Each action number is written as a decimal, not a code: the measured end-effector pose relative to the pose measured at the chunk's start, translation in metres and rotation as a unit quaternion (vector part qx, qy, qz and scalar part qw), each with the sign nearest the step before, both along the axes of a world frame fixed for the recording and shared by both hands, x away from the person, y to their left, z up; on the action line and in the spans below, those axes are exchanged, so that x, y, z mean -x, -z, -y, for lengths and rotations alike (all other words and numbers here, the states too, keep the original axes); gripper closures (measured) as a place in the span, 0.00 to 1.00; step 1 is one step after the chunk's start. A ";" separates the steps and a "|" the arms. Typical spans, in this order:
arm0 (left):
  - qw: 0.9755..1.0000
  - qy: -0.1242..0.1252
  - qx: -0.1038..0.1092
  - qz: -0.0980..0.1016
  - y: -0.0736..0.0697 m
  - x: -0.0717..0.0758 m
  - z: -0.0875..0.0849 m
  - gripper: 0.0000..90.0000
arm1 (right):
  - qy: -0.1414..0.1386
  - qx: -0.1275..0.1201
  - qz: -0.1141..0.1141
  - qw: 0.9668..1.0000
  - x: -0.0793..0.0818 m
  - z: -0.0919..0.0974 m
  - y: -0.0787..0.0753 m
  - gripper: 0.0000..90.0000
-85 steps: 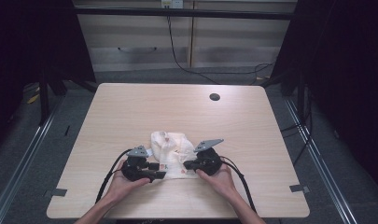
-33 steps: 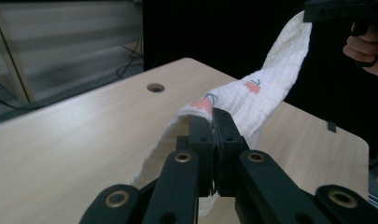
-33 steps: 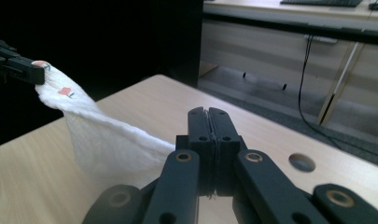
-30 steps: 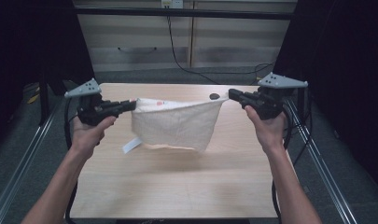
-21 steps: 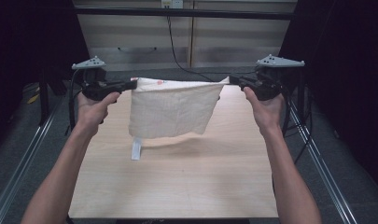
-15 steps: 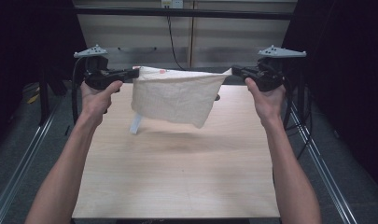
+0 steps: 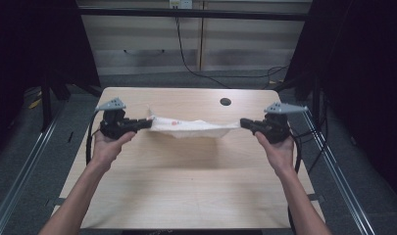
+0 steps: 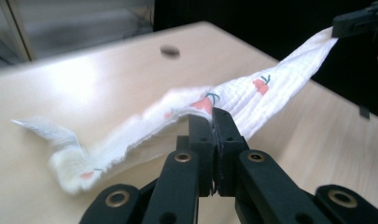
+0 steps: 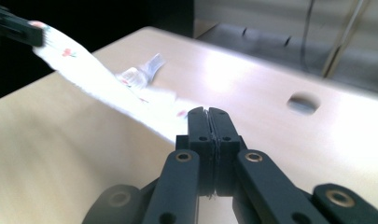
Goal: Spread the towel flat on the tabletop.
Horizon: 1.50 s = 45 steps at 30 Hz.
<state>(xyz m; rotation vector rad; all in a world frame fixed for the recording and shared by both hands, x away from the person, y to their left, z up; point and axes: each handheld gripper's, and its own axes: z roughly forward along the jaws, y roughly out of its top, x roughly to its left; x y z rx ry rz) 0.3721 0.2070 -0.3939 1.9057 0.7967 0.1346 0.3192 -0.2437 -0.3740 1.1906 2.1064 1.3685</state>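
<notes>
Left hand-held gripper is clenched on one corner of the cloth, jaws pinched tight on the fabric over the left half of the tabletop. The cloth runs as a narrow white band with small red prints, stretched between the two hands across the far half of the tabletop, sagging a little in the middle and low over the wood. In the left gripper view a loose fold trails down and touches the surface. Right hand-held gripper is clamped on the opposite corner, near the right edge and the round hole.

The job looks like laying it flat. To do that well: keep both grips firm, hold the tension even so the top edge stays straight, lower both hands level together, and draw toward the near edge so the hanging part unrolls instead of bunching underneath.
</notes>
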 end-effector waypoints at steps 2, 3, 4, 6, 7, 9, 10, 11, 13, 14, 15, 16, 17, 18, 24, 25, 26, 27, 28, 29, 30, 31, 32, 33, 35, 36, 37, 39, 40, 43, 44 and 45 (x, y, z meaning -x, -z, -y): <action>1.000 0.005 -0.009 -0.003 0.013 0.008 -0.002 0.98 | -0.006 0.007 -0.015 1.000 0.008 -0.001 0.017 0.99; 1.000 0.008 -0.007 -0.006 0.018 0.013 -0.002 0.98 | -0.009 0.012 -0.020 1.000 0.011 -0.002 0.024 0.99; 1.000 0.012 -0.007 -0.007 0.022 0.017 -0.003 0.98 | -0.013 0.016 -0.025 0.999 0.015 -0.003 0.030 0.99; 1.000 0.020 -0.014 -0.013 0.029 0.026 -0.003 0.98 | -0.016 0.013 -0.033 0.999 0.021 -0.003 0.039 0.99; 1.000 0.023 -0.016 -0.015 0.032 0.030 -0.004 0.98 | -0.018 0.011 -0.036 0.999 0.024 -0.002 0.043 0.99; 0.999 0.029 -0.015 -0.022 0.039 0.039 -0.007 0.98 | -0.024 0.015 -0.042 0.999 0.031 -0.005 0.049 0.99; 0.999 0.031 -0.019 -0.027 0.043 0.043 -0.009 0.98 | -0.028 0.019 -0.044 0.998 0.035 -0.006 0.051 0.99; 0.999 0.031 -0.025 -0.030 0.048 0.048 -0.010 0.98 | -0.033 0.021 -0.047 0.998 0.039 -0.008 0.054 0.99; 0.998 0.033 -0.036 -0.034 0.057 0.054 -0.012 0.98 | -0.040 0.026 -0.051 0.998 0.048 -0.012 0.059 0.99; 0.998 0.031 -0.043 -0.041 0.062 0.056 -0.012 0.98 | -0.043 0.024 -0.054 0.997 0.052 -0.013 0.062 0.99; 0.997 0.033 -0.052 -0.046 0.068 0.059 -0.012 0.98 | -0.045 0.022 -0.056 0.997 0.057 -0.014 0.065 0.99; 0.997 0.036 -0.053 -0.045 0.071 0.062 -0.012 0.98 | -0.049 0.025 -0.058 0.997 0.061 -0.015 0.068 0.99; 0.996 0.037 -0.054 -0.052 0.076 0.065 -0.012 0.98 | -0.051 0.028 -0.059 0.997 0.064 -0.016 0.071 0.99; 0.996 0.038 -0.058 -0.053 0.079 0.068 -0.012 0.98 | -0.054 0.031 -0.061 0.996 0.069 -0.016 0.075 0.99; 0.995 0.048 -0.067 -0.060 0.088 0.083 -0.013 0.98 | -0.065 0.034 -0.077 0.994 0.079 -0.017 0.087 0.99; 0.995 0.050 -0.070 -0.059 0.088 0.084 -0.013 0.97 | -0.068 0.040 -0.082 0.994 0.080 -0.019 0.091 0.99; 0.995 0.048 -0.071 -0.059 0.089 0.085 -0.013 0.97 | -0.072 0.044 -0.087 0.993 0.082 -0.021 0.094 0.98; 0.994 0.051 -0.071 -0.061 0.089 0.086 -0.014 0.97 | -0.075 0.045 -0.091 0.992 0.083 -0.022 0.097 0.98; 0.994 0.052 -0.072 -0.061 0.091 0.086 -0.014 0.97 | -0.078 0.047 -0.097 0.991 0.086 -0.024 0.100 0.98; 0.994 0.052 -0.074 -0.063 0.092 0.087 -0.015 0.97 | -0.079 0.049 -0.098 0.991 0.087 -0.025 0.101 0.98; 0.994 0.050 -0.074 -0.065 0.094 0.087 -0.016 0.96 | -0.081 0.050 -0.100 0.990 0.089 -0.025 0.102 0.98; 0.994 0.048 -0.077 -0.065 0.095 0.087 -0.017 0.95 | -0.083 0.048 -0.101 0.990 0.089 -0.024 0.103 0.97; 0.994 0.041 -0.082 -0.060 0.094 0.088 -0.018 0.94 | -0.083 0.047 -0.103 0.990 0.091 -0.023 0.104 0.96; 0.994 0.042 -0.077 -0.059 0.094 0.088 -0.019 0.94 | -0.083 0.045 -0.107 0.990 0.092 -0.022 0.104 0.95; 0.995 0.039 -0.077 -0.055 0.093 0.089 -0.021 0.91 | -0.082 0.045 -0.108 0.990 0.093 -0.021 0.106 0.90; 0.995 0.038 -0.071 -0.057 0.092 0.089 -0.023 0.88 | -0.082 0.046 -0.109 0.990 0.094 -0.020 0.106 0.89; 0.996 0.034 -0.071 -0.052 0.091 0.089 -0.025 0.87 | -0.080 0.046 -0.108 0.990 0.095 -0.018 0.106 0.88; 0.996 0.022 -0.061 -0.057 0.091 0.088 -0.028 0.82 | -0.078 0.042 -0.107 0.990 0.095 -0.015 0.104 0.85; 0.996 0.019 -0.063 -0.056 0.090 0.087 -0.030 0.79 | -0.074 0.039 -0.104 0.991 0.094 -0.013 0.103 0.83; 0.997 0.008 -0.058 -0.054 0.088 0.085 -0.032 0.77 | -0.066 0.036 -0.093 0.993 0.086 -0.010 0.098 0.81; 0.997 0.005 -0.057 -0.052 0.086 0.084 -0.032 0.76 | -0.065 0.033 -0.089 0.993 0.082 -0.009 0.097 0.81; 0.997 0.002 -0.054 -0.050 0.085 0.082 -0.031 0.76 | -0.062 0.029 -0.087 0.994 0.077 -0.010 0.096 0.81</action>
